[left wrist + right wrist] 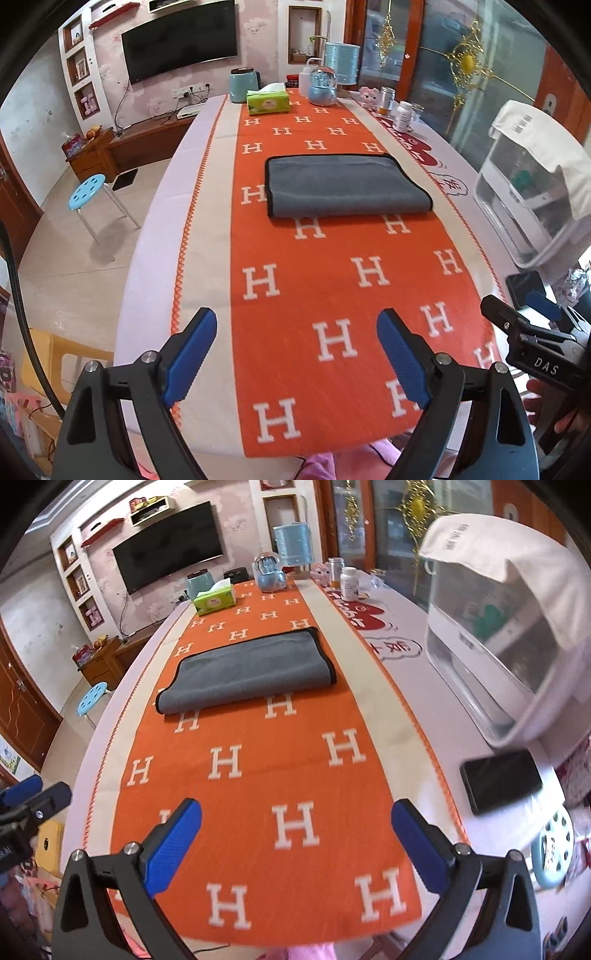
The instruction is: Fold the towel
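Your left gripper hangs above the near end of the orange runner, its blue-padded fingers spread wide with nothing between them. Your right gripper is likewise spread wide and holds nothing, poised over the same near end of the runner; in the left wrist view it appears at the far right edge, beside the left one. The grey towel, edged in black, lies folded flat on the runner near the middle of the table, well apart from both grippers, with its rounded fold toward you. Beyond the towel, at the far end of the table, stand a green tissue box, a pale blue kettle and a blue snow globe. To the right of the runner sit a white pill bottle, a clear plastic bin draped with a white cloth, and a black phone lying flat near the table's right edge.
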A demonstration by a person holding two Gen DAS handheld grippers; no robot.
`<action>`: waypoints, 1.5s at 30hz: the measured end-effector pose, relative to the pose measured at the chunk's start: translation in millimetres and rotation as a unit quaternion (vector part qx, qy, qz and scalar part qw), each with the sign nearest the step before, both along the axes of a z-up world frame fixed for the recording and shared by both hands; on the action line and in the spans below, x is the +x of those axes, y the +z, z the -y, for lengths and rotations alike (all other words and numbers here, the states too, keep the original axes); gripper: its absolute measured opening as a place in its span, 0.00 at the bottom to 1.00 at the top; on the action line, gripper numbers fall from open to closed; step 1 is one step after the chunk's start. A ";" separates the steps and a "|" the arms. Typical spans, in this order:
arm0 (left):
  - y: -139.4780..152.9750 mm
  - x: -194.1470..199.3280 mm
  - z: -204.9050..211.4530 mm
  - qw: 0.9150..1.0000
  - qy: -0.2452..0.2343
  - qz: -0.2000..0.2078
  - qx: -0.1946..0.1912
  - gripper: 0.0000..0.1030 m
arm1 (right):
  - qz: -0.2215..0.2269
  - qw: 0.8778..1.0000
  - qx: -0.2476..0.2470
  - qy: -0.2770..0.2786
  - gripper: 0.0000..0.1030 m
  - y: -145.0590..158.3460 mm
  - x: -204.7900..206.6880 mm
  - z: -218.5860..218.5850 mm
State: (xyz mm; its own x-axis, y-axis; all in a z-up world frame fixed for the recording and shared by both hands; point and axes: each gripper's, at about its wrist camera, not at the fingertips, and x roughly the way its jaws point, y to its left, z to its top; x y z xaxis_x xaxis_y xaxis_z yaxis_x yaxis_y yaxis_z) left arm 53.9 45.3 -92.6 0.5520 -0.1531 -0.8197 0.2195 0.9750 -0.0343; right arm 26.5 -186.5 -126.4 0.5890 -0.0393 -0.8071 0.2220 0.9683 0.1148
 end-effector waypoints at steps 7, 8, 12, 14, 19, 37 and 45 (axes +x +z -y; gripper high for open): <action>-0.2 -22.6 3.8 0.999 -0.005 -0.050 -0.015 0.95 | -0.019 1.000 -0.001 0.010 1.00 19.1 -26.3 -10.5; 2.3 -25.7 4.7 0.998 -0.003 -0.054 -0.016 0.97 | -0.019 1.000 -0.002 0.013 1.00 23.2 -28.8 -10.7; 14.5 -30.8 12.1 0.999 0.003 -0.055 0.000 0.99 | -0.026 0.999 0.005 0.037 1.00 40.6 -32.4 -11.5; 25.8 -32.5 16.2 0.999 0.009 -0.048 0.003 0.99 | -0.033 0.998 0.007 0.047 1.00 50.0 -32.3 -11.1; 52.8 -32.7 22.6 0.999 0.030 -0.029 -0.007 0.99 | -0.030 0.998 0.007 0.061 1.00 73.9 -37.9 -8.6; 81.3 -44.4 49.3 0.997 0.071 0.035 0.005 0.99 | 0.016 0.997 -0.013 0.069 1.00 103.8 -52.1 3.2; 85.6 -47.2 58.4 0.996 0.073 0.060 0.010 0.99 | 0.029 0.998 -0.025 0.054 1.00 105.3 -49.8 11.6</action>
State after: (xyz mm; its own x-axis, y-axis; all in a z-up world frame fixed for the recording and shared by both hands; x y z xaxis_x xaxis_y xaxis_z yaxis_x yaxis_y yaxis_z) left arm 6.7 -13.1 -7.0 0.6608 -0.0493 -0.7489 0.0776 0.9970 0.0028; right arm -23.2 -198.2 -21.1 0.6379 -0.0125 -0.7700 0.1108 0.9910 0.0757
